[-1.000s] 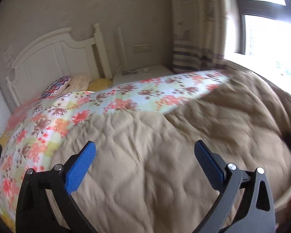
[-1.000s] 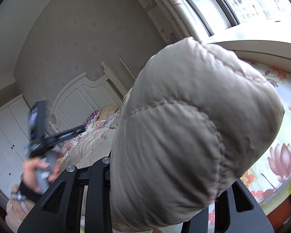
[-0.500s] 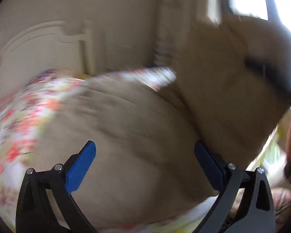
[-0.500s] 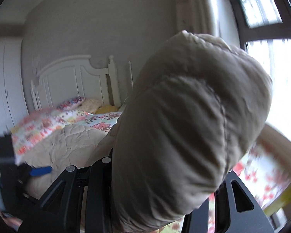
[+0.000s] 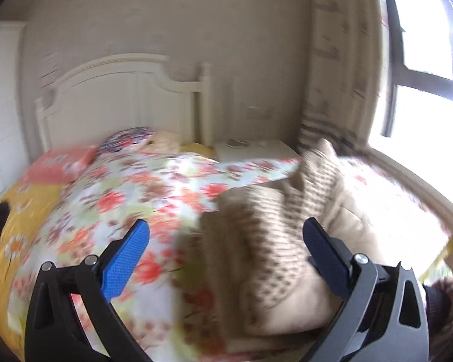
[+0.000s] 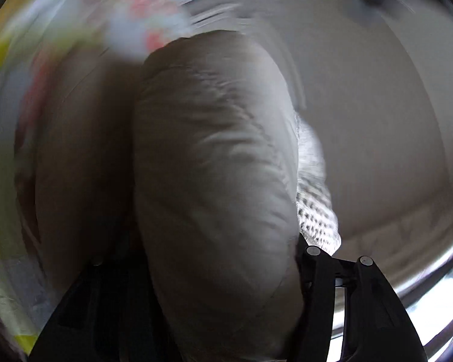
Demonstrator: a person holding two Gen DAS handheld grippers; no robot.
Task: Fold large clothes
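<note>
Left tool (image 5: 225, 244) wide, empty, above bed (image 5: 111, 199). Right tool (image 6: 220, 286) clamped on padded beige coat (image 6: 214, 157). Frames blurred; no writing legible.

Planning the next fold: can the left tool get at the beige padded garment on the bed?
Probably yes: the left tool is open and empty, and the beige padded garment lies just ahead with nothing between.

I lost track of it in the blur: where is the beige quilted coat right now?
The beige quilted coat lies bunched on the floral bedspread, right of centre in the left wrist view, toward the window; the right gripper grips one end.
</note>
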